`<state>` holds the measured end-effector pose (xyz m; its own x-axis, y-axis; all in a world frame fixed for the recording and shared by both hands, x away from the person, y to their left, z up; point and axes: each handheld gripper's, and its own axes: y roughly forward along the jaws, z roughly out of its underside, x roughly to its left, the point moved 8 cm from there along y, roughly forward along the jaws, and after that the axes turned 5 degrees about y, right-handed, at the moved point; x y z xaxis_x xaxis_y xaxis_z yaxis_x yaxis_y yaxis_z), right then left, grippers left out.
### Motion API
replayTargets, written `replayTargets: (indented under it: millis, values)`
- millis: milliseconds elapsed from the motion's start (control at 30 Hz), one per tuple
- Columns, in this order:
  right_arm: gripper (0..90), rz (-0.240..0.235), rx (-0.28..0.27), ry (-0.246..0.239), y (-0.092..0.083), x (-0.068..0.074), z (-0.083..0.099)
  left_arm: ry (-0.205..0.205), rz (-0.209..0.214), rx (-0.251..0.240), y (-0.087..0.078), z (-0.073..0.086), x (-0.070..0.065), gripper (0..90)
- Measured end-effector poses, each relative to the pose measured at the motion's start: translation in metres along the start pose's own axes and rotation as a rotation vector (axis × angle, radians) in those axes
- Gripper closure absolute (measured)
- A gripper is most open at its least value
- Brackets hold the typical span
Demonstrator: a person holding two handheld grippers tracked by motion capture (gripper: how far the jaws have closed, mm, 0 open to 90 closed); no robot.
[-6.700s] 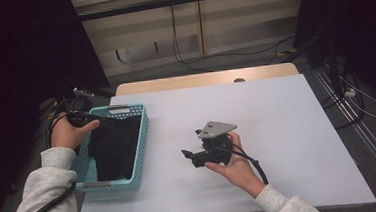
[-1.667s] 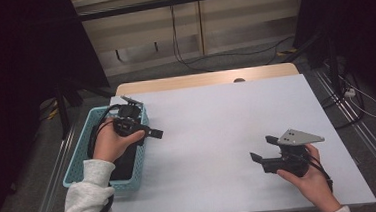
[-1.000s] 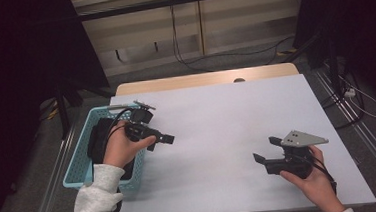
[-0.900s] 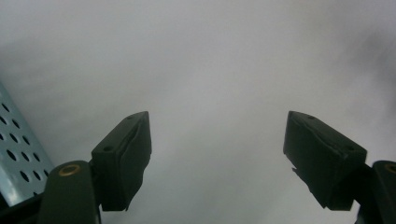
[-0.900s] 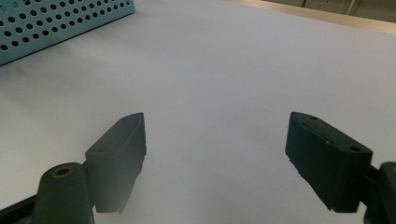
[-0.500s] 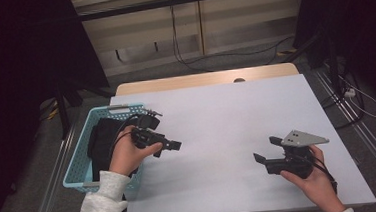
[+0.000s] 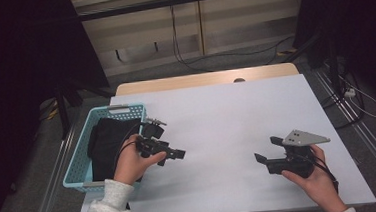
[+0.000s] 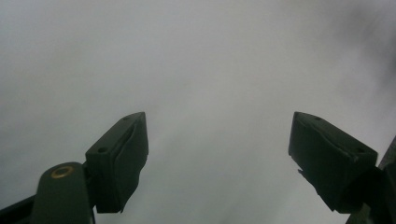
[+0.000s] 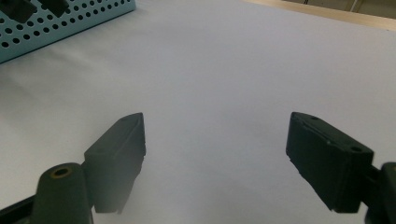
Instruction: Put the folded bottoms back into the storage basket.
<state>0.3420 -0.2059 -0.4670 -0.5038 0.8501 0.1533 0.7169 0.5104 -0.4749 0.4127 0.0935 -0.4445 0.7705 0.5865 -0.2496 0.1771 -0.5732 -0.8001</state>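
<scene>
The left gripper [image 7: 172, 153] had its fingers [image 8: 122, 158] spread and empty, just opened wider. The black cloth [image 7: 106, 142] lay behind them in the basket [image 7: 78, 164], nearest this hand. The right gripper [image 7: 267, 153] rested released, far across the bench [image 7: 226, 113].

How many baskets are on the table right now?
1: the light blue basket sits at the table's left edge, a black garment inside it.

Pretty dim room overall. White table [image 7: 237, 117] with a wood edge along the top sits mid-frame, grey floor [image 7: 213, 66] around it. Beige wall panels [image 7: 189, 15] across the top, cables [image 7: 355, 94] trailing on the right, black drapes [image 7: 17, 58] upper left.
</scene>
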Motion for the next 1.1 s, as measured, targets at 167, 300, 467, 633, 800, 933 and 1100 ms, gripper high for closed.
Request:
replayTargets:
  millis: [167, 300, 467, 633, 800, 933, 1100]
  values:
    - [19.5, -0.004, 0.003, -0.005, 0.0, 0.001, 0.0, 0.013, 0.007, 0.009, 0.004, 0.006, -0.003, 19.7]
    - [19.4, -0.007, 0.005, -0.007, 0.0, 0.002, 0.0, 0.01, 0.009, 0.003, 0.005, 0.009, -0.004, 19.2]
    - [19.4, -0.009, 0.013, -0.01, 0.0, 0.001, 0.002, 0.006, 0.009, -0.003, 0.008, 0.013, -0.003, 18.5]
    - [19.3, -0.005, 0.02, -0.014, -0.001, -0.001, 0.005, 0.001, 0.02, -0.007, 0.012, 0.017, -0.005, 18.3]
    - [19.1, -0.008, 0.023, -0.015, -0.001, -0.001, 0.005, -0.001, 0.024, -0.022, 0.013, 0.019, -0.006, 18.3]
    - [19.1, -0.007, 0.028, -0.015, -0.002, -0.002, 0.007, 0.004, 0.031, -0.022, 0.013, 0.022, -0.006, 18.0]
    - [19.1, -0.004, 0.031, -0.014, -0.003, -0.003, 0.008, 0.001, 0.029, -0.032, 0.015, 0.026, -0.006, 17.8]
